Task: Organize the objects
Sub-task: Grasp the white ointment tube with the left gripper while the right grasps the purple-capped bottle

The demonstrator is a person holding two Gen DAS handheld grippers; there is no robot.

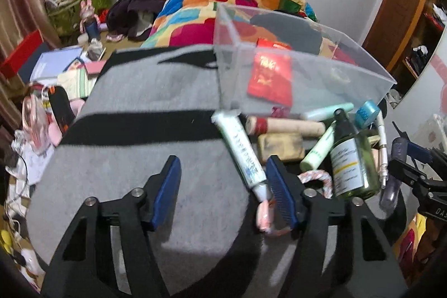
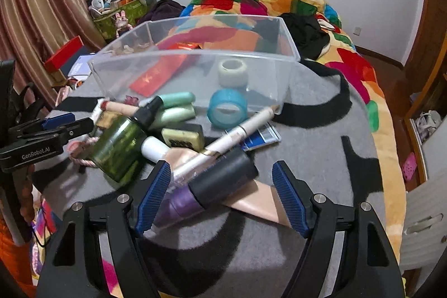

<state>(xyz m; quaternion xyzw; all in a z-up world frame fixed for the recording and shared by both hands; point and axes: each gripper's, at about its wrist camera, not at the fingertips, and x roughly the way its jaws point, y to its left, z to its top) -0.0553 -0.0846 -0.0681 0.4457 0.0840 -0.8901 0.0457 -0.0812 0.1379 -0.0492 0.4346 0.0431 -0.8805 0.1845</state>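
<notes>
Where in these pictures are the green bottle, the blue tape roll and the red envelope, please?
green bottle (image 2: pixel 118 150): right wrist view, on its green body.
blue tape roll (image 2: pixel 226 108): right wrist view, on its outer band.
red envelope (image 1: pixel 270 78): left wrist view, on its flat face, inside the clear bin (image 1: pixel 363 60).

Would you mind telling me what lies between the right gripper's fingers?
In the right wrist view, the open right gripper straddles a purple tube with a black cap, lying on a beige packet.

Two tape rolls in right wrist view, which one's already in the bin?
The white tape roll: it sits inside the clear bin, beside the red envelope. The blue tape roll stands outside on the grey mat, against the bin's front wall.
</notes>
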